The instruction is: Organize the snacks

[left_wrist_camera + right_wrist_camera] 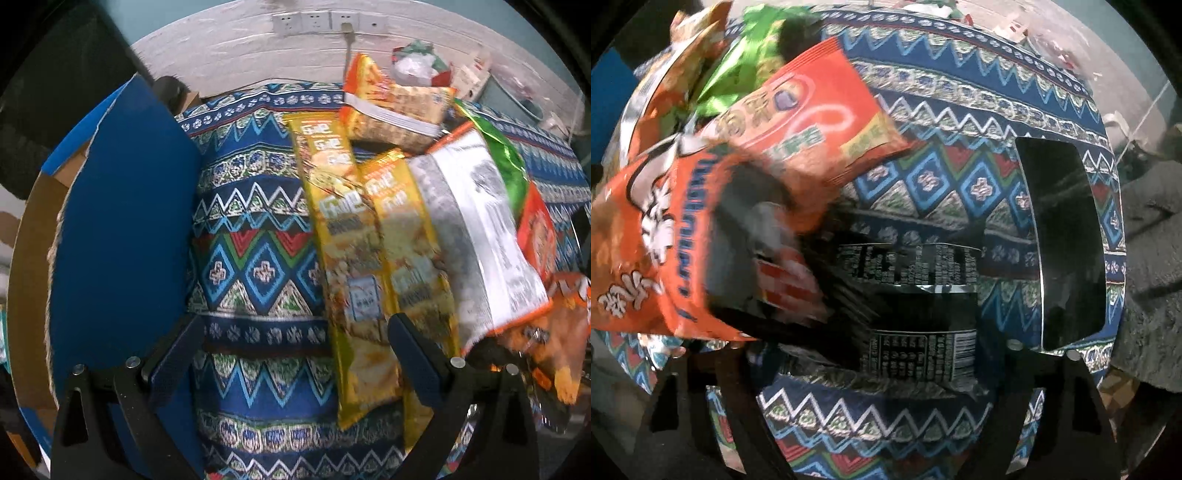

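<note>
In the left wrist view my left gripper [295,354] is open and empty, low over the patterned cloth. Its right finger [417,362] lies against two long yellow snack packs [351,258]. A silver and white bag [476,236], a green bag [498,155] and orange bags [546,332] lie to the right. In the right wrist view a black snack pack [919,317] lies flat in front of my right gripper [879,398], whose fingers are dark and blurred. An orange bag [665,251] and a red-orange bag [812,118] fill the left.
A blue cardboard box [122,236] stands open at the left. More snack packs [399,110] pile up at the cloth's far edge under a white wall with sockets [325,22]. A black phone-like slab [1067,240] lies on the cloth at the right.
</note>
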The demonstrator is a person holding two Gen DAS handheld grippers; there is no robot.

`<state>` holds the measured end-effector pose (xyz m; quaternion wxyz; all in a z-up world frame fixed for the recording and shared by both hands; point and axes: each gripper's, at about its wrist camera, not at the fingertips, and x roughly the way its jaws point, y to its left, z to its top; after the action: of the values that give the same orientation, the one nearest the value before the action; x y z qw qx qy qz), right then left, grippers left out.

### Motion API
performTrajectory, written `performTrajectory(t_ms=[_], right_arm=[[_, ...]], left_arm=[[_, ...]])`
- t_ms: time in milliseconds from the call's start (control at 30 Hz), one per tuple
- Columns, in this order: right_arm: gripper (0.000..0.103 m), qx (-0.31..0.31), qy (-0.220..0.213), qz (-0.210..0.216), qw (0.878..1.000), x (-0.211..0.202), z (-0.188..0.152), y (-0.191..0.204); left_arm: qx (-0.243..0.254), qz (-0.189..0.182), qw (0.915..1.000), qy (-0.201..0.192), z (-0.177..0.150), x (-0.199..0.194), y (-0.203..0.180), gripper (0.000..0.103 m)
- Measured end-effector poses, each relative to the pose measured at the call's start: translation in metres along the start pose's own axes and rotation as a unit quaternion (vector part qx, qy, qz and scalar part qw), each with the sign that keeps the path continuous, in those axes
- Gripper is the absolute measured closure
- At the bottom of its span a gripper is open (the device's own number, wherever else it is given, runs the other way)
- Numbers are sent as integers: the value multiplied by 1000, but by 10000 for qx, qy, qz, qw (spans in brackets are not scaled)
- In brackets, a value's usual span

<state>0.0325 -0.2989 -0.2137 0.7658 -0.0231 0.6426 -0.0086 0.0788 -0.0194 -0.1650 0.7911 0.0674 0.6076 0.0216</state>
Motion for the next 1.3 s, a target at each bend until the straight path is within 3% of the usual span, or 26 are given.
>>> performTrajectory(t_ms=[167, 300, 633, 700, 767, 867, 1133, 1167, 1200, 1300], right_arm=[[28, 215, -198, -259, 9992, -6, 12, -29], [28, 458, -433, -270, 9976, -19, 16, -61], [28, 875, -1027, -227, 9906, -47, 40, -99], [28, 904, -1148, -214, 9890, -60, 39, -98], [28, 936, -1276, -198, 9872, -72, 37, -91], [28, 963, -1422, -127, 9851, -82, 18, -71], [28, 770, -1574, 147, 9844, -86, 23, -45], [28, 714, -1581, 172, 9847, -86, 26, -40], [28, 648, -1593, 191, 9849, -86, 28, -35], [28, 510, -1626, 218, 9851, -88, 30, -25]], left_arm=[[-71, 4, 10000, -14, 13, 11, 0, 2], [-127, -75, 9999, -74, 23, 16, -4, 2], [-148, -133, 9997, -160, 39, 27, -5, 3], [-170, -287, 9992, -202, 42, 28, -4, 22], [-198, -464, 9986, -157, 43, 29, -4, 34], [-53, -382, 9990, -220, 41, 28, -6, 53], [164, -213, 9991, -334, 50, 31, -27, 53], [187, -227, 9990, -345, 51, 31, -29, 55], [210, -269, 9988, -342, 52, 31, -31, 66], [214, -274, 9988, -335, 46, 30, -30, 71]])
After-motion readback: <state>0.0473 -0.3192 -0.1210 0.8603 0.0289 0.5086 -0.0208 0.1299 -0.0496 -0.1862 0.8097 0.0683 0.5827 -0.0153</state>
